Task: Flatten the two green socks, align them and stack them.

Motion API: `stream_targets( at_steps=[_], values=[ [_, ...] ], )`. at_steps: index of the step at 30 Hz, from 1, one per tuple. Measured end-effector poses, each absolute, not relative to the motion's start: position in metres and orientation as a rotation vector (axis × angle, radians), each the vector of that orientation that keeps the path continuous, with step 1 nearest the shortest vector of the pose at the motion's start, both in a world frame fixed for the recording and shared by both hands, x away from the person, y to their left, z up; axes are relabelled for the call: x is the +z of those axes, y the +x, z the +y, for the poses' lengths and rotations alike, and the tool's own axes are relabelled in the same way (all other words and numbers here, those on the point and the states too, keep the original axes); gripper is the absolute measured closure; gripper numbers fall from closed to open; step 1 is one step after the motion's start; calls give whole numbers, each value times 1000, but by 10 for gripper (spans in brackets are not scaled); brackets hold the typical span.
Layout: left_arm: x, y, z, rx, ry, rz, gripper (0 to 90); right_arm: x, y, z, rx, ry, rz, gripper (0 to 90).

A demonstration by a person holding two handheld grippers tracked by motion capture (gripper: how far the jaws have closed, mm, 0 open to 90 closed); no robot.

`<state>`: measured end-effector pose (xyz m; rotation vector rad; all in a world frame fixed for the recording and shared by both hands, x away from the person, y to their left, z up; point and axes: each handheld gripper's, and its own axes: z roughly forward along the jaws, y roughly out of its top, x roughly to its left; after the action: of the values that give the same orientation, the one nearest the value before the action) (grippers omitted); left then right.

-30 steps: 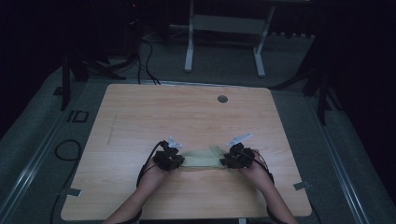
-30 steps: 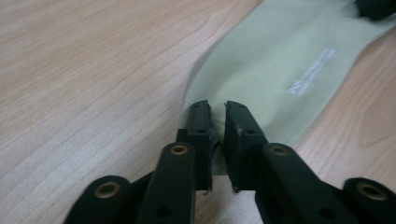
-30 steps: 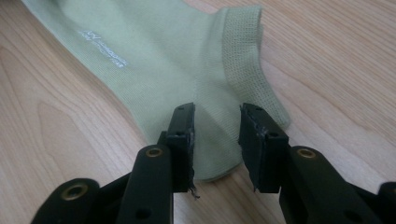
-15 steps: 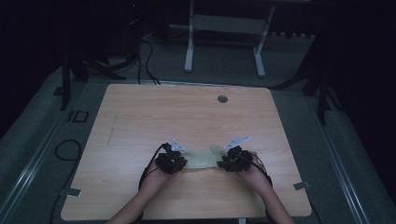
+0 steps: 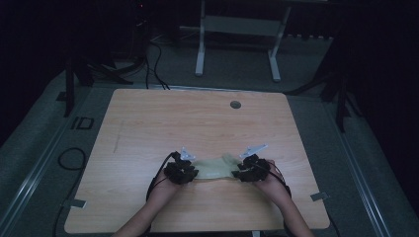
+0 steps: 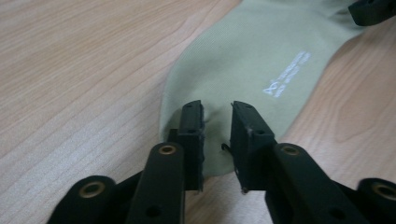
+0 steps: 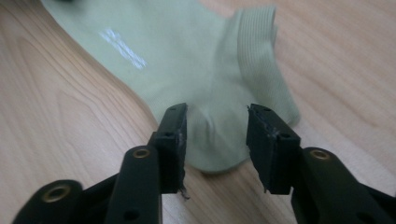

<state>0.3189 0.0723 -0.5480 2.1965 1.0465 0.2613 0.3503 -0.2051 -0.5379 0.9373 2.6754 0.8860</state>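
Dark floor and a pale metal frame (image 5: 237,44) at twelve o'clock surround the wooden bench (image 5: 197,128), bare but for a small round grommet (image 5: 235,104) toward its far edge. Near the six o'clock edge of the bench lies a pale green sock (image 5: 215,168), flat and stretched from nine to three o'clock, with a small white logo (image 6: 286,80) printed on the foot.

The left gripper (image 5: 181,171) sits at the sock's nine o'clock end, over the toe; its jaws stand slightly apart with the toe fabric between them, a small ridge of cloth rising in the gap, so the pinch looks loose or not yet made. The right gripper (image 5: 252,169) sits at the three o'clock end, by the heel beside the ribbed cuff (image 7: 261,60); its jaws are spread wider, straddling the heel without pressing it.

The likely risk is an uneven hold. If one pair closes on a thin edge of cloth, the sock may slip free when lifted or pulled. If the jaws close low, they may scrape the bench rather than gather fabric, or catch a single layer, leaving the sock twisted instead of flat.
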Motion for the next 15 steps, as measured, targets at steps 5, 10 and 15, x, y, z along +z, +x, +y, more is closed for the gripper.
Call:
stream_targets(
  at_steps=[5, 10, 15],
  values=[
    [-536, 316, 75, 270, 2129, 1020, 508, -522, 351, -209, 984, 957, 2626, 464],
    [-534, 317, 79, 281, 2069, 1020, 173, -515, 350, -213, 1106, 996, 2542, 314],
    [-534, 314, 89, 344, 1975, 1042, 148, -516, 351, -222, 1177, 1025, 2497, 162]
  ],
)
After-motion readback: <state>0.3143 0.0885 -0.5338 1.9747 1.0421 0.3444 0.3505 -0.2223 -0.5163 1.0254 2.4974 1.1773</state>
